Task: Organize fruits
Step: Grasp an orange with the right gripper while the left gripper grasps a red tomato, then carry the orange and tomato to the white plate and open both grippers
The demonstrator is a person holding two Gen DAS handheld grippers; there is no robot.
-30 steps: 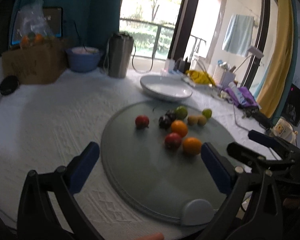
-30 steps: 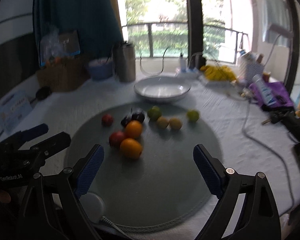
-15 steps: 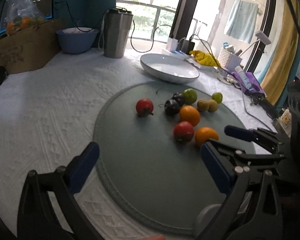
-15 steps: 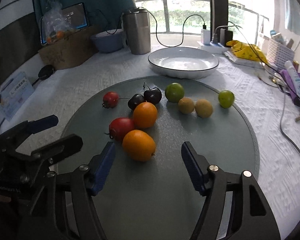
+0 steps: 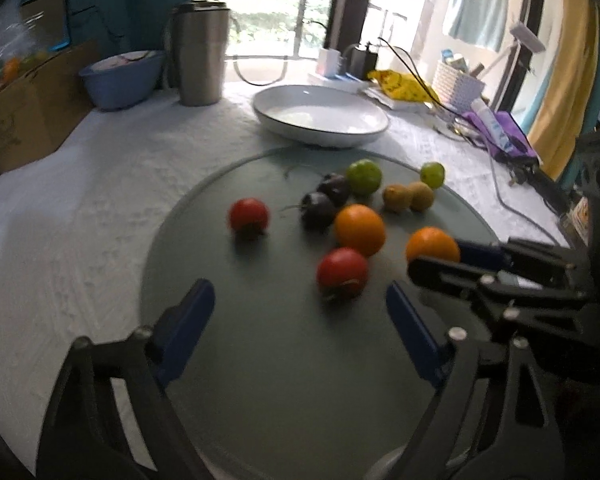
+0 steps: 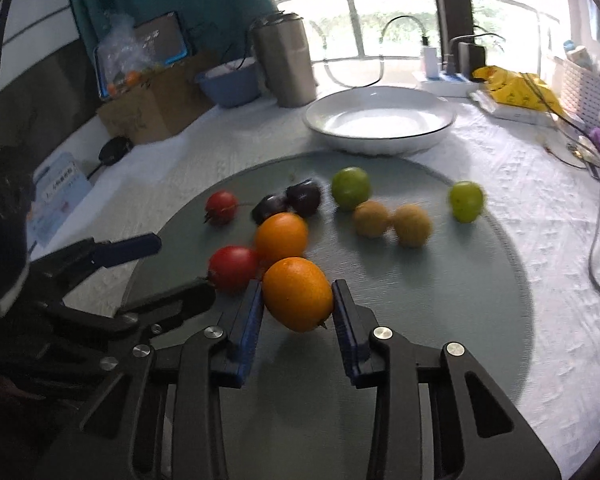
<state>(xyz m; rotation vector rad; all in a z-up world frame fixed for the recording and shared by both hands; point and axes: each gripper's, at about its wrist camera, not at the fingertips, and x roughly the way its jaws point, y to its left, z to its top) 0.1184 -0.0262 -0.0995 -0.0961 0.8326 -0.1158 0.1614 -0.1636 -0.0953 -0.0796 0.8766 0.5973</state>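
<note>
Right wrist view: the right tool (image 6: 298, 306) has its blue pads pressed to both sides of the nearest orange (image 6: 298, 294) on the round grey glass board (image 6: 440, 320) — the fruit sits between the pads, just in front of a red tomato (image 6: 233, 267) and a second orange (image 6: 281, 237). Behind them lie two dark plums (image 6: 288, 202), a smaller tomato (image 6: 221, 207), two green limes (image 6: 350, 187), and two brownish kiwis (image 6: 392, 220). The white dish (image 6: 380, 118) stands past the board's far edge on the white-clothed surface (image 6: 540, 200). The left tool (image 5: 296, 320) hangs over the board's near part — fingers spread wide, holding nothing.
</note>
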